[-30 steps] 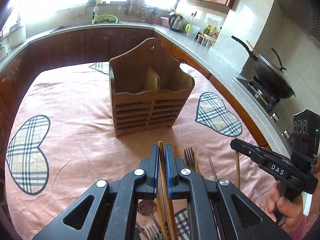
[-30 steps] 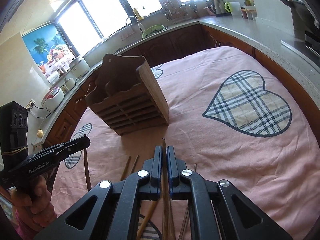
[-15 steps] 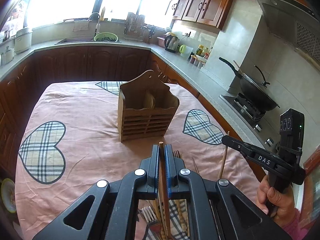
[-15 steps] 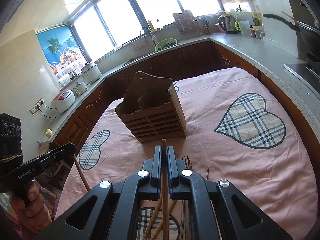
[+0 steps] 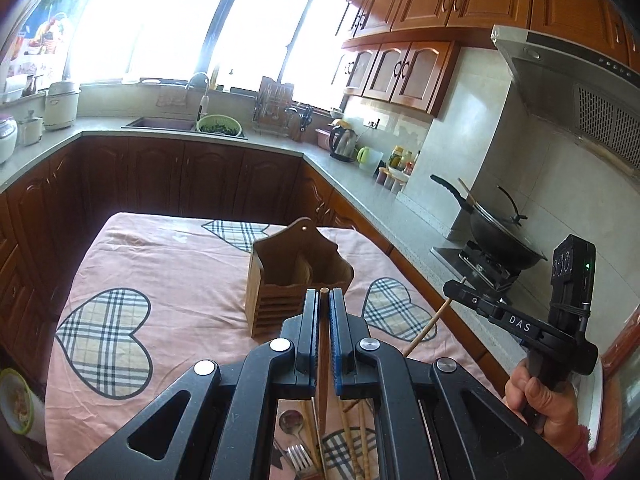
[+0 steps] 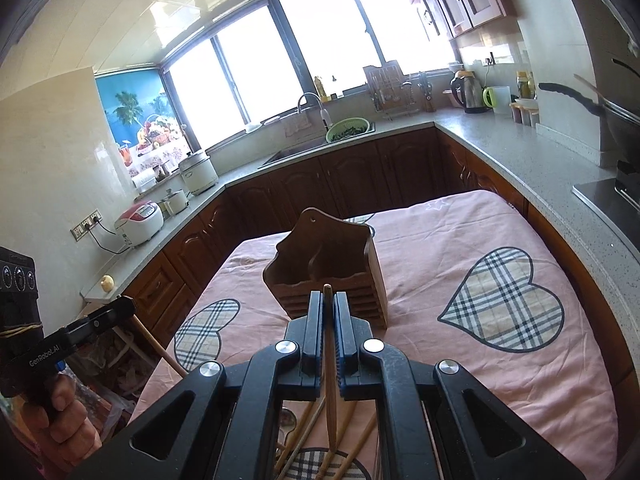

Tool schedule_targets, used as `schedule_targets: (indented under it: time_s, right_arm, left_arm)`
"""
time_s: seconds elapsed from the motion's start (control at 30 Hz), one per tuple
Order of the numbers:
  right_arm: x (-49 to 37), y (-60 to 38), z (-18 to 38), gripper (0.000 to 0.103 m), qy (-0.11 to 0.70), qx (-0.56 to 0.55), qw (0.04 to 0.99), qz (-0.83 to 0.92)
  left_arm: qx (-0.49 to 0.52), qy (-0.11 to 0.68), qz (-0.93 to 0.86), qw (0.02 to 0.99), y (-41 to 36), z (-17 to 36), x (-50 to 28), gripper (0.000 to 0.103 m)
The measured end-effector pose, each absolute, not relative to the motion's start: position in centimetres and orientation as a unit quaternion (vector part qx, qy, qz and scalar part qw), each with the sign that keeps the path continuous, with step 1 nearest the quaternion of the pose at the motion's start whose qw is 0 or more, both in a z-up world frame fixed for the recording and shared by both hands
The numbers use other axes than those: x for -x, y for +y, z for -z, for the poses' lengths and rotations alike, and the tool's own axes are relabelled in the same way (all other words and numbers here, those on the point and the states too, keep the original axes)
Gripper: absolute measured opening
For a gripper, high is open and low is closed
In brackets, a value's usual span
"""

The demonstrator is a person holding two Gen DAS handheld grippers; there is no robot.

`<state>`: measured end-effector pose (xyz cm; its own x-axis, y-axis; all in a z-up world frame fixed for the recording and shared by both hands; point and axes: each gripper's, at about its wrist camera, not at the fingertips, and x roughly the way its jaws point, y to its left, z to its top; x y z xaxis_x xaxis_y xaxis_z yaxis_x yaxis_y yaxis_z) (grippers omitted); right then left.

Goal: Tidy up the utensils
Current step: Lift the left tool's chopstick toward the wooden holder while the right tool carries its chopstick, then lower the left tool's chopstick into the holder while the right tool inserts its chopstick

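Low in the middle of both views, left gripper (image 5: 324,304) and right gripper (image 6: 328,307) each pinched tight on one chopstick (image 5: 323,344). Wooden holder (image 5: 298,276) just beyond, mid-frame. Next, probably: tip upright, drop inside.

The left claw (image 5: 324,300) points forward and slightly downward, its jaws closed on a thin wooden stick; the right claw (image 6: 328,304) is angled likewise, jaws closed on another stick; a hand (image 5: 548,400) grips each claw's handle from below.
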<state>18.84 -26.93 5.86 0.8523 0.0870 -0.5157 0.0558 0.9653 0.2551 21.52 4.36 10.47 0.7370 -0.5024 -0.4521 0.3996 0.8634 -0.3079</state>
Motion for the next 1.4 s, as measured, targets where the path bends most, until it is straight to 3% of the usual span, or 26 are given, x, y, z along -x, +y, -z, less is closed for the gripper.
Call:
schedule_targets:
  time_s: [0.93, 1.4]
  right_arm:
    - [-27.1, -29.3, -13.2, 0.005, 0.138, -0.123, 0.983, 0.018]
    - [-32.8, -31.4, -6.6, 0.005, 0.149, -0.168, 0.974, 0.028]
  left_arm:
    - [0.145, 0.142, 0.186, 0.961, 3.6, -11.4, -29.6, 0.003]
    - [0.147, 0.169, 0.135, 0.965, -2.2, -2.2, -38.0, 0.003]
